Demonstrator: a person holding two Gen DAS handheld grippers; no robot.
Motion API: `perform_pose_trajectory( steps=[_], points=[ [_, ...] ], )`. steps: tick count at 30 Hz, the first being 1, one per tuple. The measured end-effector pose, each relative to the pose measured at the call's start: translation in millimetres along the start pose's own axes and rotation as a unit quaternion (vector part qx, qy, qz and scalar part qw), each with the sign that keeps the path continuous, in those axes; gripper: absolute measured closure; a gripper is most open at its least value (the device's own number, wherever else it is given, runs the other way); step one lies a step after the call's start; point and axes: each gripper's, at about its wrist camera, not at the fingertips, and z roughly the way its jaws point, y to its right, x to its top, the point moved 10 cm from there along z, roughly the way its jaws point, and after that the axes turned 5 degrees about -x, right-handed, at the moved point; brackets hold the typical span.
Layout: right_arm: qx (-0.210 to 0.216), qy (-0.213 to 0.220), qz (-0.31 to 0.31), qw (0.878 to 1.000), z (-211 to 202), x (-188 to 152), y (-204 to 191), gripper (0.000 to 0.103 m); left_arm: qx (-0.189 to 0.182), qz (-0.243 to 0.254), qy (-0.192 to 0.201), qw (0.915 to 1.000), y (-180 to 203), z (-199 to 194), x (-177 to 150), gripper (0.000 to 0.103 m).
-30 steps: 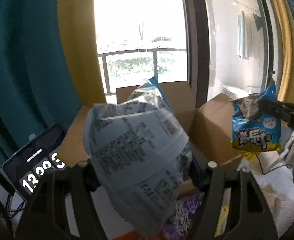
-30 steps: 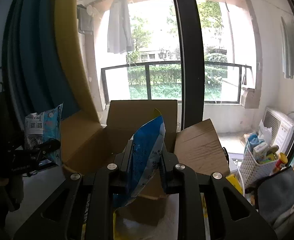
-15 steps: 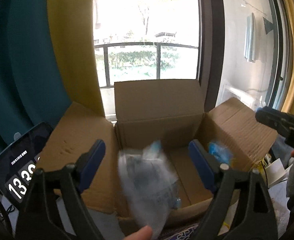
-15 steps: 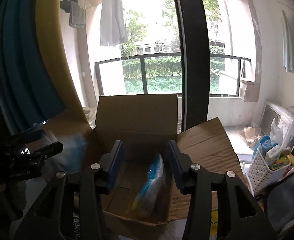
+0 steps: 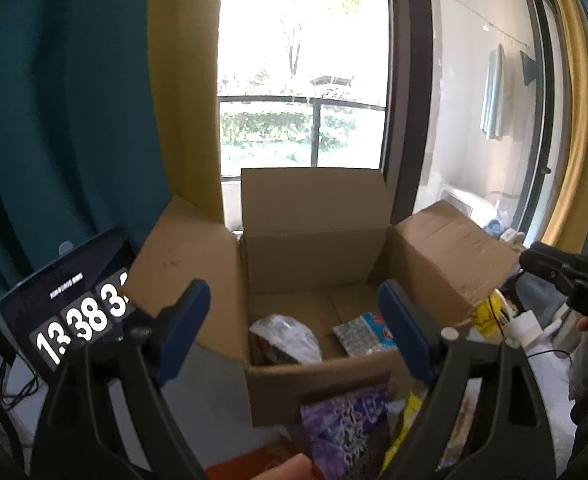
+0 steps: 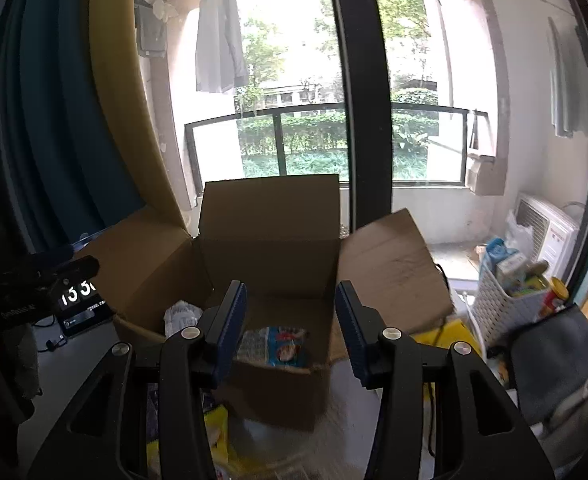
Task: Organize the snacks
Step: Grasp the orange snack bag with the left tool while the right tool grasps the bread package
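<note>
Both grippers hang empty in front of the open box point(image 5: 313, 240): the left gripper point(image 5: 294, 328) has its jaws spread wide, the right gripper point(image 6: 290, 328) about half apart, nothing between either pair. Two snack bags lie on the box floor, a silver bag point(image 5: 286, 336) to the left and a blue bag point(image 5: 367, 330) to the right. More snacks wait on the worktop just before the box, among them a purple pack point(image 5: 345, 428). The likely trouble is there: the packs overlap, so a grab may catch two or slip off glossy film. The spread flaps could also snag a gripper coming in low.
</note>
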Motion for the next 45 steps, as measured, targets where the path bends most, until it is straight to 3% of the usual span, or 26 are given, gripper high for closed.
perform_pose_trajectory(
  steps=[16, 20, 24, 34, 41, 45],
  points=[
    [-0.045, -0.034, 0.026, 0.998, -57.1, -62.9, 48.1, 0.052, -0.027, -0.008, -0.048, 0.9984, 18.8, -28.2, -60.9, 0.016],
    [-0.048, -0.048, 0.041, 0.997, -66.5, -84.8, 62.7, 0.044, -0.031, -0.012, -0.068, 0.9972, 25.1, -29.7, -80.9, 0.016],
    [-0.053, -0.068, 0.041, 0.995, -71.3, -107.9, 73.3, 0.042, -0.028, -0.024, -0.093, 0.9950, 24.3, -33.0, -105.6, 0.016],
    [-0.057, -0.108, 0.068, 0.990, -66.8, -160.1, 105.3, 0.036, 0.012, -0.059, -0.173, 0.9830, 11.5, -26.3, -180.9, 0.016],
    [-0.053, -0.128, 0.088, 0.986, -56.9, -186.4, 121.9, 0.033, 0.017, -0.021, -0.218, 0.9755, 22.4, -15.3, -212.3, 0.016],
    [-0.049, -0.138, 0.102, 0.984, -51.4, -198.4, 129.0, 0.031, 0.065, 0.014, -0.241, 0.9681, 16.9, -2.5, -221.2, 0.016]
  ],
)
